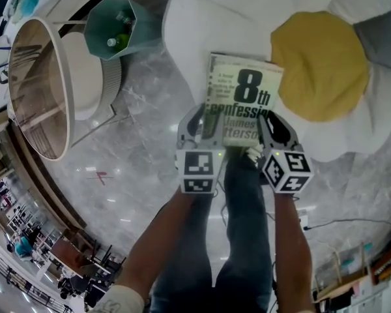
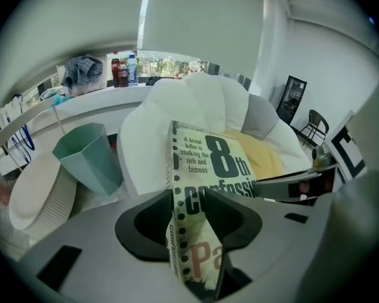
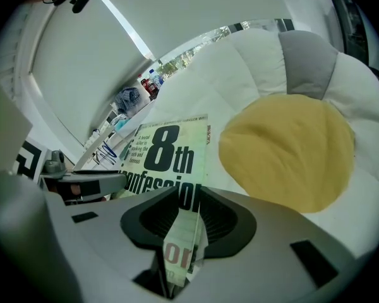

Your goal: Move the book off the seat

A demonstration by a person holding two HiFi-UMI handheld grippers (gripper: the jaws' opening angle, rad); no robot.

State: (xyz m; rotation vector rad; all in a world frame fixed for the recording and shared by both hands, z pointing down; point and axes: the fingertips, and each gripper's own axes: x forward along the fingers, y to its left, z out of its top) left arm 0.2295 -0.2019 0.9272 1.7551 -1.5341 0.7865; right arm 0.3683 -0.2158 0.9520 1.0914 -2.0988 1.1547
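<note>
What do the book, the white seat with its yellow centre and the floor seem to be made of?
The book looks like a paperback: thin printed card cover over paper pages. The seat seems padded fabric, matte white, puffed into soft lobes; its yellow centre looks like similar cloth. The floor looks like polished marble or marble-look tile: grey veining, bright reflections.

Book (image 1: 242,96): pale green paperback with the black title "8th confession". It lay cover up on the white padded seat (image 1: 208,25), near its 6 o'clock edge, with the yellow cushion (image 1: 322,64) at the book's 3 o'clock.
</note>
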